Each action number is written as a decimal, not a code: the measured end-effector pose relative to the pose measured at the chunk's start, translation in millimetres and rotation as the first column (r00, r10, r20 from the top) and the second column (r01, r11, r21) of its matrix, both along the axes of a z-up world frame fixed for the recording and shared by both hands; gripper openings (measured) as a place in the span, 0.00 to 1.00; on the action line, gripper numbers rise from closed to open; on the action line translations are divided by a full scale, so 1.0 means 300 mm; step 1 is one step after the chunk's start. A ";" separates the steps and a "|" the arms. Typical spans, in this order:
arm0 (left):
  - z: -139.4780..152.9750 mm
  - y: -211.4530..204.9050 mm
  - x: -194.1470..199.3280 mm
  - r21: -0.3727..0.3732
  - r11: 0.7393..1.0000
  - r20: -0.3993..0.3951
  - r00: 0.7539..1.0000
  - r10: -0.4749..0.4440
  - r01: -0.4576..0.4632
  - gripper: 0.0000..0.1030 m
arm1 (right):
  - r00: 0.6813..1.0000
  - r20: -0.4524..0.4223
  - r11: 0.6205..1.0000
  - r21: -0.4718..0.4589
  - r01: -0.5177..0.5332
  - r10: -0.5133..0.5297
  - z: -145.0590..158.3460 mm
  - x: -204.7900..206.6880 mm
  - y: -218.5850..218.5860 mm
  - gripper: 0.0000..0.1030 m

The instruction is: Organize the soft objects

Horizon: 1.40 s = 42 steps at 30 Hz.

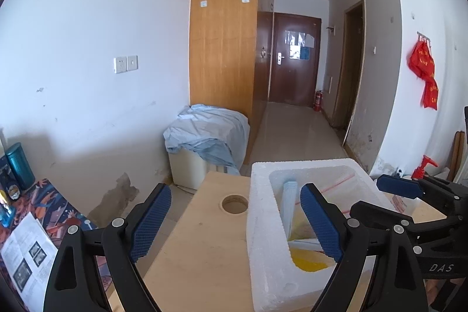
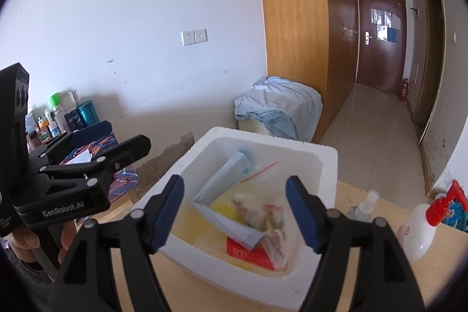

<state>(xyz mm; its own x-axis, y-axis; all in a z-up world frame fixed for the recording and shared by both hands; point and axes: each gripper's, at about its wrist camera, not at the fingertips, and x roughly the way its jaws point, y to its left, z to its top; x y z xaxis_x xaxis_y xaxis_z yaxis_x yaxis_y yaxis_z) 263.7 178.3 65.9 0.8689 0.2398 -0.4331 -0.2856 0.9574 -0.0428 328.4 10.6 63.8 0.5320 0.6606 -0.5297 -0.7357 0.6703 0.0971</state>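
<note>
A white foam box [image 1: 263,224] stands on a light wooden table [image 1: 199,253]; it also shows in the right wrist view [image 2: 310,277]. Inside it lie a pale blue packet [image 2: 231,174], a clear zip bag with something pale and fluffy [image 2: 257,209], a red pack [image 2: 248,253] and something yellow [image 1: 310,262]. My left gripper [image 1: 234,209] is open and empty, straddling the box's left wall. My right gripper [image 2: 234,209] is open and empty just above the box. The right gripper also shows in the left wrist view [image 1: 400,186], the left gripper in the right wrist view [image 2: 108,145].
A round hole [image 1: 234,203] is in the table left of the box. A white pump bottle [image 2: 418,230] and a small spray bottle [image 2: 365,203] stand right of the box. A patterned mat [image 1: 52,206] with papers and several bottles lies to the left. A cloth-covered bin [image 1: 204,136] stands by the wardrobe.
</note>
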 end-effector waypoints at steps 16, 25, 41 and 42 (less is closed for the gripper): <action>0.037 -0.055 -0.109 -0.001 1.000 0.035 0.999 -0.020 0.020 0.98 | 1.000 0.000 1.000 0.004 0.028 -0.028 0.028 -0.088 -0.087 1.00; 0.075 -0.173 -0.222 0.026 0.997 0.055 0.996 -0.076 0.074 1.00 | 0.998 0.025 0.998 0.020 0.059 -0.060 0.054 -0.186 -0.174 1.00; 0.137 -0.291 -0.450 0.056 0.994 0.120 0.988 -0.100 0.094 1.00 | 0.991 0.085 0.992 0.077 0.096 -0.102 0.104 -0.395 -0.330 1.00; 0.137 -0.298 -0.466 0.054 0.994 0.125 0.987 -0.104 0.098 1.00 | 0.990 0.091 0.991 0.086 0.102 -0.110 0.110 -0.414 -0.344 1.00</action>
